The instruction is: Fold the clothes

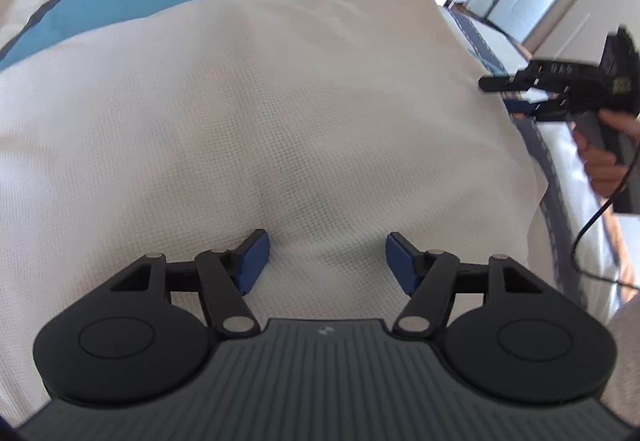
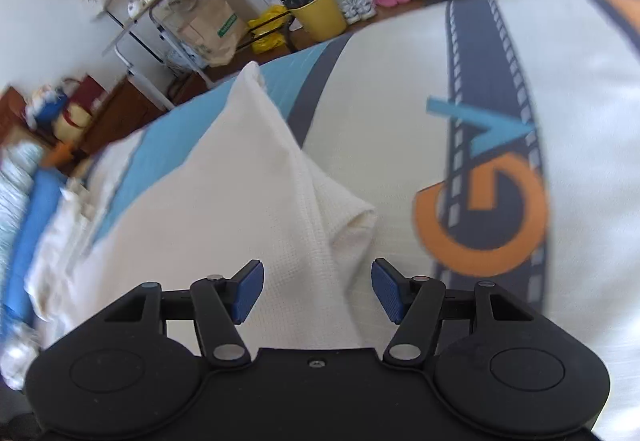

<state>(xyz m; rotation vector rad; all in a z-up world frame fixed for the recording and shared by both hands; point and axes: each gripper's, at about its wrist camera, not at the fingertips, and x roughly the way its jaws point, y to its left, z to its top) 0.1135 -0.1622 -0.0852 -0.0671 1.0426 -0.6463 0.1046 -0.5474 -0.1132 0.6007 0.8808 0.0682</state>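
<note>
Left wrist: cream garment (image 1: 280, 101) under left claw (image 1: 326, 261), released (right claw (image 2: 318, 291) likewise).

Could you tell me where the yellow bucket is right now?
The yellow bucket stands on the floor beyond the bed, upper centre in the right wrist view, beside the paper bag.

Your garment (image 1: 248, 113) lies spread on the bed (image 2: 400, 113); your left gripper (image 1: 326, 261) hangs over its middle, your right gripper (image 2: 318, 291) over its right edge, a bucket (image 2: 320, 17) on the floor beyond
</note>
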